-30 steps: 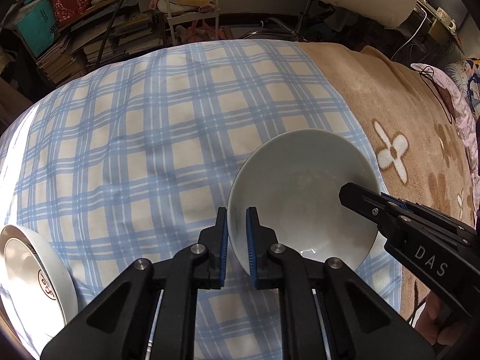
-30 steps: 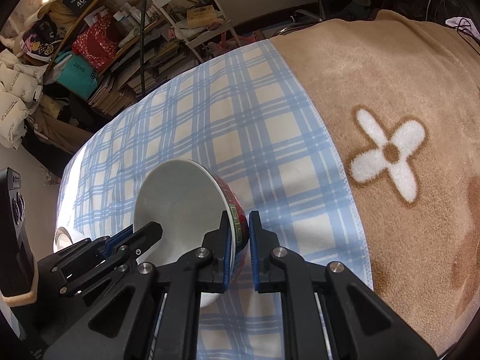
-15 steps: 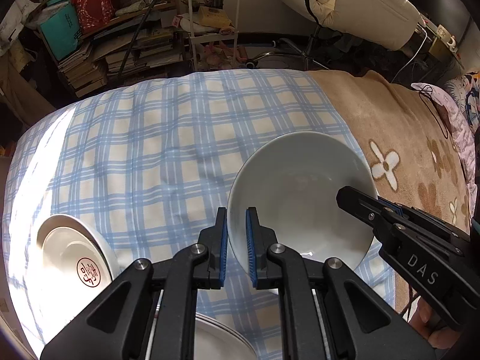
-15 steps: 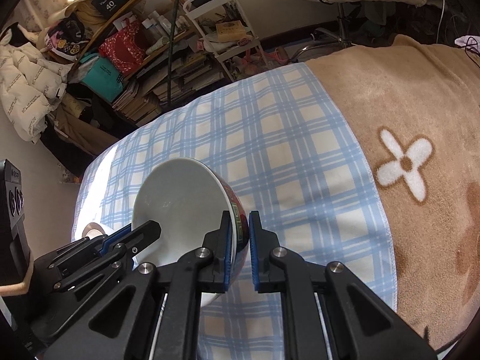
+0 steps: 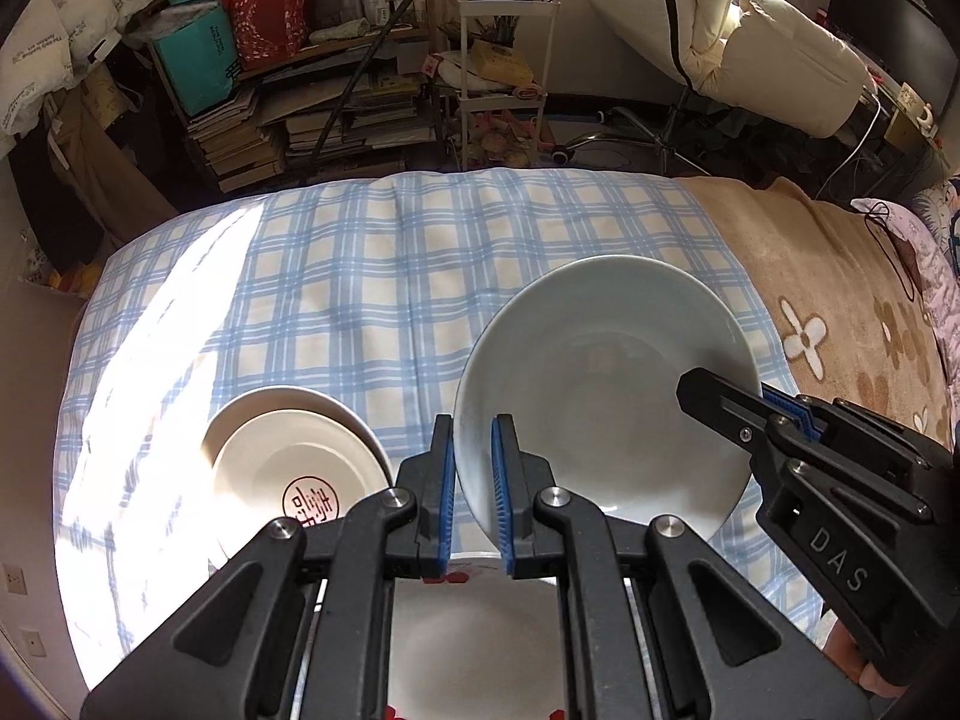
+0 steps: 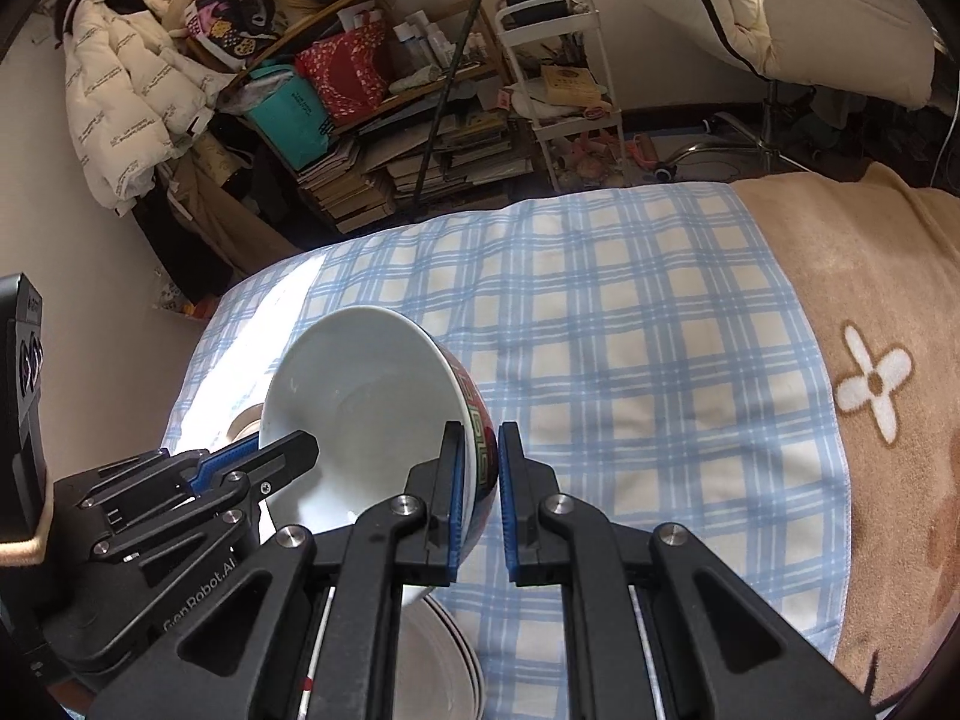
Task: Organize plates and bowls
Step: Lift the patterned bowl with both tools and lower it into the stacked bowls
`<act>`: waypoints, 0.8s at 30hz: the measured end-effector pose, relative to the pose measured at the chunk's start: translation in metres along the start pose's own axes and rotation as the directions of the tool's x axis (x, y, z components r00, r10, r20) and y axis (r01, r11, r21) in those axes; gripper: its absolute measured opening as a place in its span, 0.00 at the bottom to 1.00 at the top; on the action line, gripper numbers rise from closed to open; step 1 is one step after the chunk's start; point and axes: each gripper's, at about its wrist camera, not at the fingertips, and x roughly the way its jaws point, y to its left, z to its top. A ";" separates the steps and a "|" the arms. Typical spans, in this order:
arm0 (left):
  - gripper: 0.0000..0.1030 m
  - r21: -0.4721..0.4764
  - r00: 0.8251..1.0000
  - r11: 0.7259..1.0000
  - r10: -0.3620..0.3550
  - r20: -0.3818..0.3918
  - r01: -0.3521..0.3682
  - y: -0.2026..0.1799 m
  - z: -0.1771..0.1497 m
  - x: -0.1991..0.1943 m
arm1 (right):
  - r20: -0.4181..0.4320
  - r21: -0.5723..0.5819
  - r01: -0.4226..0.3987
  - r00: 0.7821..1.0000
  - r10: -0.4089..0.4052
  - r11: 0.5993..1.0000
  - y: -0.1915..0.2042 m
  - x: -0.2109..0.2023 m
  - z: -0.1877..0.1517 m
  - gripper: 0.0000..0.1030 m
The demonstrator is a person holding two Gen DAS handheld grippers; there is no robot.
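A pale bowl [image 5: 600,384] with a red and green band outside [image 6: 477,420] hangs in the air over the blue checked cloth [image 5: 372,276]. Both grippers hold it by the rim. My left gripper [image 5: 471,468] is shut on the bowl's left rim; in the right wrist view the left gripper [image 6: 294,450] shows at the lower left. My right gripper [image 6: 480,462] is shut on the opposite rim, and in the left wrist view the right gripper [image 5: 714,396] comes in from the right. A cream plate with a red stamp [image 5: 282,462] lies to the left on the cloth.
A white dish with red marks [image 5: 474,630] lies right under the left gripper, and stacked plates [image 6: 444,660] show under the right one. A brown flowered blanket [image 6: 870,312] covers the right side. Cluttered shelves [image 5: 312,90] and a white trolley [image 6: 552,84] stand beyond the far edge.
Both grippers have risen and drawn back with the bowl held between them. The stamped plate and the dish underneath have slid into view at the lower left and bottom.
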 end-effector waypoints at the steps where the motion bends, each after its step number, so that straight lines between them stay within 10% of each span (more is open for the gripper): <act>1: 0.11 -0.005 1.000 1.000 0.004 0.001 -0.004 0.006 -0.002 -0.002 | 0.005 -0.009 -0.002 1.000 0.002 1.000 0.006 0.000 -0.001 0.12; 24: 0.12 -0.166 0.997 0.983 0.075 0.006 -0.073 0.127 -0.069 -0.019 | -0.003 -0.230 -0.135 0.990 0.138 0.964 0.132 0.037 -0.023 0.12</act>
